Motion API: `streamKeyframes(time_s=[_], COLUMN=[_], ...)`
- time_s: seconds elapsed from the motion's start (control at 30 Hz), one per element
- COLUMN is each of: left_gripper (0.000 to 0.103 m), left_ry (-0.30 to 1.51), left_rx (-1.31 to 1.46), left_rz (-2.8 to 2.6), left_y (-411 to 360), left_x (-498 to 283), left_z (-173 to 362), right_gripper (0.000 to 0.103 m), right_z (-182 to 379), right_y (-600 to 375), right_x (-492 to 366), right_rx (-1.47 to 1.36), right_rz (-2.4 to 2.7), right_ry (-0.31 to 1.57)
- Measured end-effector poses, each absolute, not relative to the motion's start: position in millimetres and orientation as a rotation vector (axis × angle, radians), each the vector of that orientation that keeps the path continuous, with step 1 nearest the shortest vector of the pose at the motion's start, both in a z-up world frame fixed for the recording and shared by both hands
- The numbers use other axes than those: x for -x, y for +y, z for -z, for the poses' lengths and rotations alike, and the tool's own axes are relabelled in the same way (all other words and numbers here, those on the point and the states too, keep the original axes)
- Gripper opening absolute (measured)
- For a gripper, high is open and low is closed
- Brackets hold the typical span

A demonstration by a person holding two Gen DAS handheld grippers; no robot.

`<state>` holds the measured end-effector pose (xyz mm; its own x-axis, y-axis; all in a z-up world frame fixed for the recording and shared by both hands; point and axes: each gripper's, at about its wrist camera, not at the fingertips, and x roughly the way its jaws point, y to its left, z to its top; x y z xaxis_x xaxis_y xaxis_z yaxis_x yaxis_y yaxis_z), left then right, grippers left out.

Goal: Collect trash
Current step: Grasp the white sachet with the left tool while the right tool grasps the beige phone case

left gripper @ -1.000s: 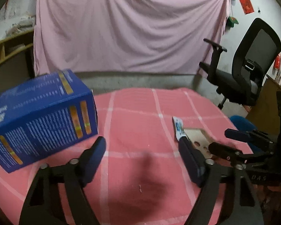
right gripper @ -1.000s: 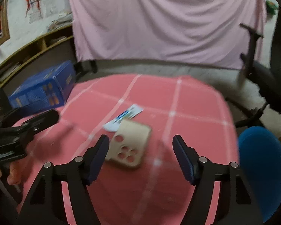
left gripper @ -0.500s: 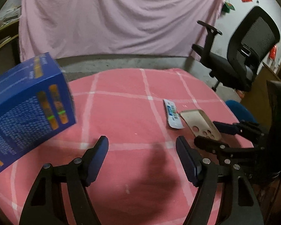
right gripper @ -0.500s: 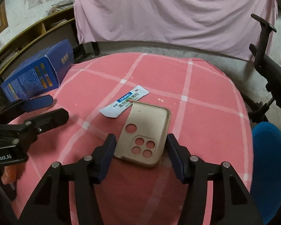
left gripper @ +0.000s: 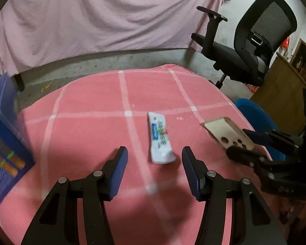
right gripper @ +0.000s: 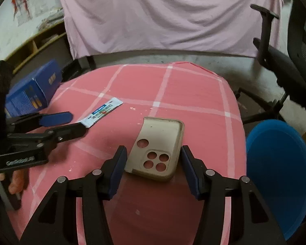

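Right wrist: phone case (right gripper: pixel 159 149) between right gripper (right gripper: pixel 153 170) jaws.

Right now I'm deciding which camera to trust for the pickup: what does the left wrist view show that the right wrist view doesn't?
Only the left wrist view shows the left gripper from behind, jaws closing around the white wrapper without touching it, plus the whole office chair.

Only the right wrist view shows the beige phone case between the right gripper pads, the wall shelves and a hand.

Both show the pink checked tablecloth, blue box, blue bin and pink sheet.
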<state>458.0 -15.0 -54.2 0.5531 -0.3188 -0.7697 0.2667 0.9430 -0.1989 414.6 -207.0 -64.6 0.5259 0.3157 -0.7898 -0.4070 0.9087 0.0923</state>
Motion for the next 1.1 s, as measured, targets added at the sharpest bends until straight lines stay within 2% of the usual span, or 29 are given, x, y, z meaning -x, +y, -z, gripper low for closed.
streamKeyframes(time_s=[0.23, 0.4, 0.7, 0.77, 0.8, 0.97, 1.1], left_gripper=[0.039, 0.019, 0.018, 0.018, 0.018, 0.018, 0.018], left_ry=[0.946, 0.950, 0.933, 0.914, 0.891, 0.772, 0.672], left_rx=[-0.071, -0.045, 0.004, 0.022, 0.033, 0.029, -0.003], left_rz=[0.325, 0.307, 0.334, 0.336, 0.332, 0.307, 0.280], left_y=[-37, -30, -22, -21, -19, -18, -25], left_x=[-470, -472, -462, -456, -451, -426, -404], left_z=[66, 69, 61, 56, 52, 34, 22], right_gripper=[0.052, 0.053, 0.062, 0.059, 0.054, 0.052, 0.049], right_z=[65, 66, 74, 73, 72, 66, 52], right_y=[-214, -210, -196, -198, -199, -206, -212], right_x=[-416, -416, -414, -414, -414, -409, -397], right_rx=[0.096, 0.125, 0.230, 0.221, 0.213, 0.173, 0.142], right_rz=[-0.426, -0.414, -0.375, -0.378, -0.378, -0.391, -0.390], right_ry=[0.928, 0.934, 0.943, 0.943, 0.941, 0.906, 0.804])
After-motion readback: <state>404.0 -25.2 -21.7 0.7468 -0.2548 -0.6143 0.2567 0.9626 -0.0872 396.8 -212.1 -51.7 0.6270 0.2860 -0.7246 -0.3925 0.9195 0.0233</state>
